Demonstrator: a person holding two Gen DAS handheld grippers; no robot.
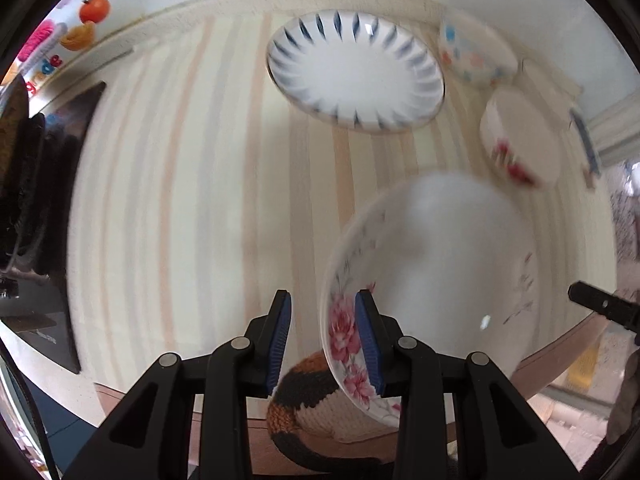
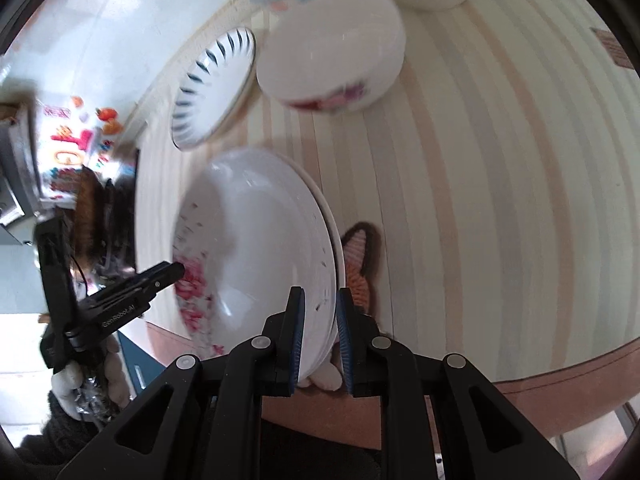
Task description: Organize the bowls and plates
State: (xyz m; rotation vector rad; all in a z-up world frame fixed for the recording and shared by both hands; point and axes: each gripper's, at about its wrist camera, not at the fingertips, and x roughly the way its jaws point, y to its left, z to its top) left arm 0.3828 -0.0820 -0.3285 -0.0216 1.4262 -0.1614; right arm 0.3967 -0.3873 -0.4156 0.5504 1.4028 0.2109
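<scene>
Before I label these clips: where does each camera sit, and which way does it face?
Left wrist: on the left gripper, facing along its fingers over the floral plate's rim toward the blue-striped plate; right gripper's tip shows.
Right wrist: on the right gripper, straddling the opposite rim; left gripper shows.
Shared: both plates, striped table.

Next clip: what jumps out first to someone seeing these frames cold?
The big floral plate dominates, held at its rim from both sides: the left gripper over the pink flowers, the right gripper on the opposite edge. Behind it on the striped tablecloth lie a blue-petal plate and a white bowl with red flowers.
</scene>
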